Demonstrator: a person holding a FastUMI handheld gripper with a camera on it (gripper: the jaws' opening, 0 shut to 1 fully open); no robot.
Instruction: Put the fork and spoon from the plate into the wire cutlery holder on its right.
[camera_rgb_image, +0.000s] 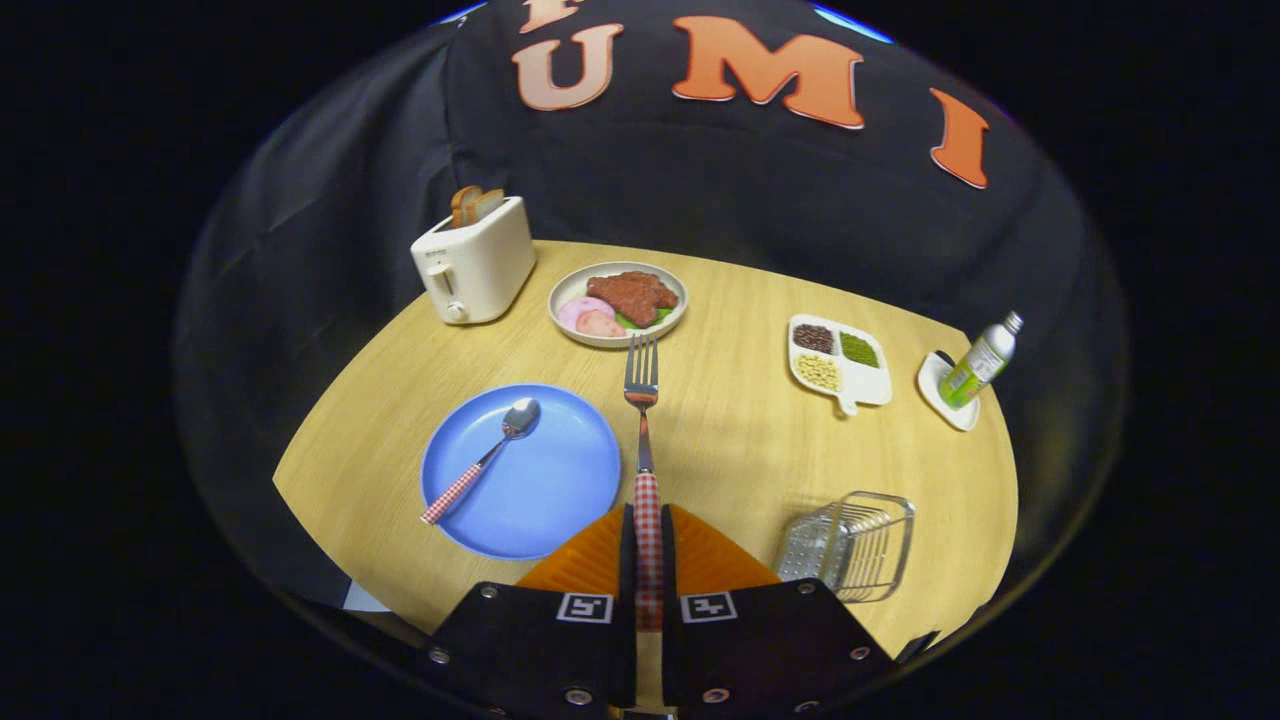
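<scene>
My gripper (648, 545) is shut on the fork (642, 420) by its red-checked handle, and the tines point straight ahead above the wooden table. The fork hangs in the air between the blue plate (560, 480) and the wire cutlery holder (850, 545). A spoon (482, 460) with the same checked handle lies slantwise on the blue plate, left of my fingers. The wire holder stands to the right of my fingers, near the table's front edge, and it looks empty.
A white toaster (475, 265) with bread stands at the back left. Beyond the fork's tines sits a plate of food (618, 302). A white divided dish (838, 362) and a bottle (980, 362) on a small saucer are at the right.
</scene>
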